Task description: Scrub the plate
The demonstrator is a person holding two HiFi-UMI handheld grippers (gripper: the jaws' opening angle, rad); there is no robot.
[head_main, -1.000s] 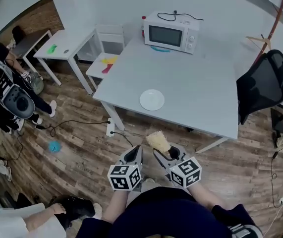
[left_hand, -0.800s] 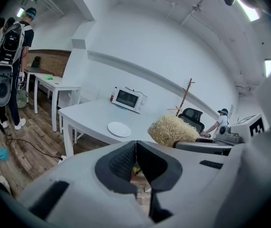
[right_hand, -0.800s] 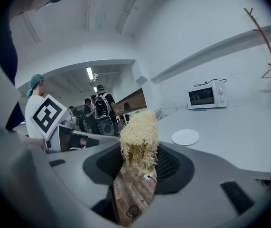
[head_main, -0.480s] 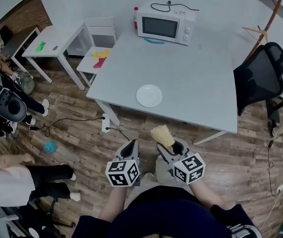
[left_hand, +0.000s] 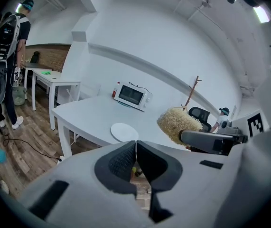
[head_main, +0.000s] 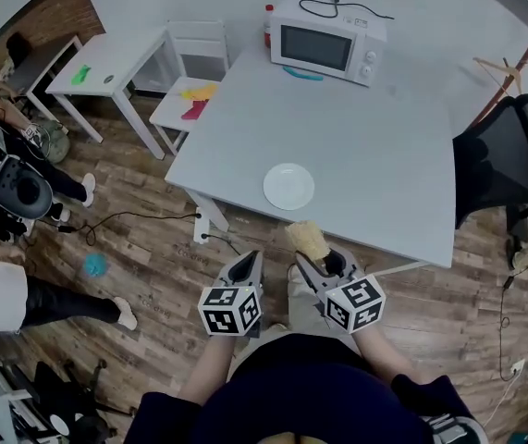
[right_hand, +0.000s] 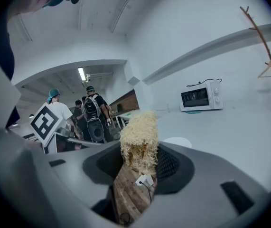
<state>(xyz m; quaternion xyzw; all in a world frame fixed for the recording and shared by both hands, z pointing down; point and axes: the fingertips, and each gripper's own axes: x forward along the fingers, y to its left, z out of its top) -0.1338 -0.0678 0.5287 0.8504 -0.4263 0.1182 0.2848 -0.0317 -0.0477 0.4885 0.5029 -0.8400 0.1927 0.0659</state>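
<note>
A wood-plank floor (head_main: 153,248) fills the lower part of the head view, and on it stands a large pale grey table (head_main: 365,146). A black office chair (head_main: 499,160) sits at the table's right side. A small white side table (head_main: 116,58) stands off to the left. At the big table's far edge rests a white microwave (head_main: 326,44) with a black cord lying on its top. Both hand-held tools hang over the floor just short of the table's near edge. The left gripper (head_main: 248,265) has its jaws pressed fully together with nothing between them. The right gripper (head_main: 313,265) is clamped on the lower end of a straw-coloured fibrous scrubber (head_main: 307,240), whose bushy top sticks up and forward past the jaw tips. The white plate (head_main: 288,186) lies flat on the table close to its near edge, well apart from the microwave. It is just beyond the scrubber and is touched by neither gripper.
</note>
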